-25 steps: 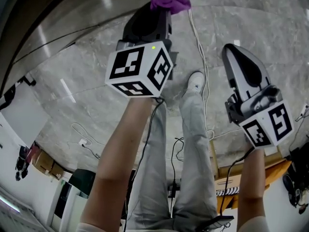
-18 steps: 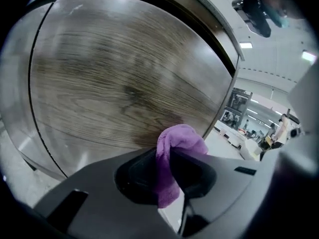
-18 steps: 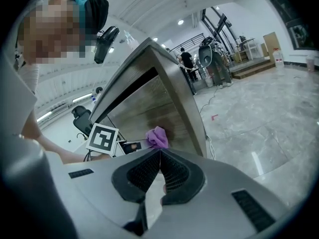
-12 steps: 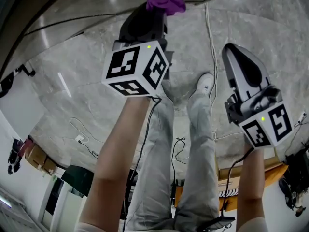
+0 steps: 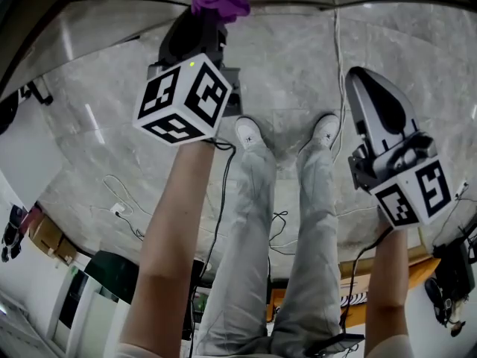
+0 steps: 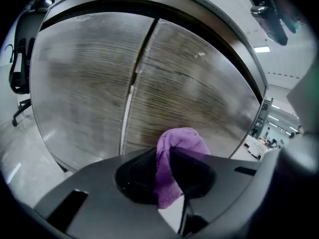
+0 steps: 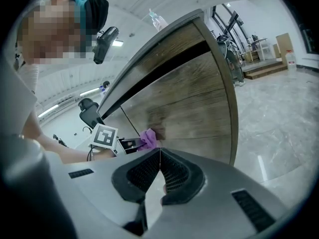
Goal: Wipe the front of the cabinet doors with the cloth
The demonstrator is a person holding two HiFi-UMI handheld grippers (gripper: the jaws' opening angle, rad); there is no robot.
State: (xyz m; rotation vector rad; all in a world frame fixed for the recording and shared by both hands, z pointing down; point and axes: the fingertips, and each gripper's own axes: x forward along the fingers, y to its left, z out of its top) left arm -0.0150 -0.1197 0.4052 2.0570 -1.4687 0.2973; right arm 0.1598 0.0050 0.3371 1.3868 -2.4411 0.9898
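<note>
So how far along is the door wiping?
Done: the purple cloth is clamped in the left gripper and held low at the cabinet doors, beside the seam. In hand: a wipe there, contact unclear. Left: no wiped patch shows, so treat both doors as pending. The right gripper is shut and empty.

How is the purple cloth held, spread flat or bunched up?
Bunched up: the purple cloth sits crumpled in a wad, pinched between the shut jaws of the left gripper.
</note>
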